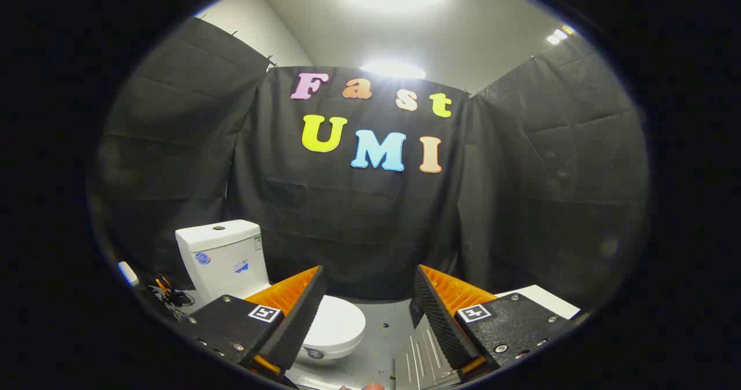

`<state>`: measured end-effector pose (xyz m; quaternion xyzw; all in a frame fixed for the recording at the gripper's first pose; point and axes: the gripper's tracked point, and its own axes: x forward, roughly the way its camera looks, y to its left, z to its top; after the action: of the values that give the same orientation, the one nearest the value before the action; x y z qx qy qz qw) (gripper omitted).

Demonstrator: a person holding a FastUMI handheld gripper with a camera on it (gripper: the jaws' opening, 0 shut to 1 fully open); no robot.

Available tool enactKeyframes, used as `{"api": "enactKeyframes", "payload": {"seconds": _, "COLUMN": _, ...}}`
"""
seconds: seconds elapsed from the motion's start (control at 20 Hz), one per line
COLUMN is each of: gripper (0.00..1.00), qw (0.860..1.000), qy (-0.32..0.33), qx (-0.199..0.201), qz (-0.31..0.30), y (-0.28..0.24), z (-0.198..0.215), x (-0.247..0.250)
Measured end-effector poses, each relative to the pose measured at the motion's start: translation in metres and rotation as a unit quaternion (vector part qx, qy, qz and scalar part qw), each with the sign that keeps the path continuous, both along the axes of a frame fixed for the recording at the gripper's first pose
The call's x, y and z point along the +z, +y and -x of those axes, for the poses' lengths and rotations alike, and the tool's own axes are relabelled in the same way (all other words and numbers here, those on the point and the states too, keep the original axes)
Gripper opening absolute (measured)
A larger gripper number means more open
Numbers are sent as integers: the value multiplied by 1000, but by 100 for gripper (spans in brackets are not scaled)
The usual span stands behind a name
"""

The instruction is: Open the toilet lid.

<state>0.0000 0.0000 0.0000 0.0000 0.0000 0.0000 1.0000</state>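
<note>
The hand-held gripper (367,315) is nearest, with its two fingers spread wide and nothing between them. Each finger has an orange back, a black ribbed pad and a small square black-and-white marker on its block.

Just beyond the left finger (292,315), and partly hidden by it, sits a small white toilet (243,274) on the grey worktop (385,326). Its lid (338,323) lies flat and closed on the bowl. So the task's thing is ahead and to the left of the gap between the fingers, not in line with it. The toilet's long axis runs from the tank, farther and to the left, to the front of the lid, which points near and to the right. I judge that the gripper must shift left and go down to the lid's front edge.

The tank (223,257) carries a round blue mark and two small stickers, too small to read. Some small things (165,291) lie left of the toilet; I cannot tell what they are.
</note>
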Motion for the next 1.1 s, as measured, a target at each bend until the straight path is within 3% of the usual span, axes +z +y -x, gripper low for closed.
{"api": "enactKeyframes", "payload": {"seconds": 0.25, "gripper": 95, "qw": 999, "qy": -12, "qx": 3, "qz": -30, "y": -6, "z": 2, "x": 2}}
{"api": "enactKeyframes", "payload": {"seconds": 1.1, "gripper": 95, "qw": 1000, "qy": 8, "qx": -3, "qz": -20, "y": -9, "z": -10, "x": -23}}
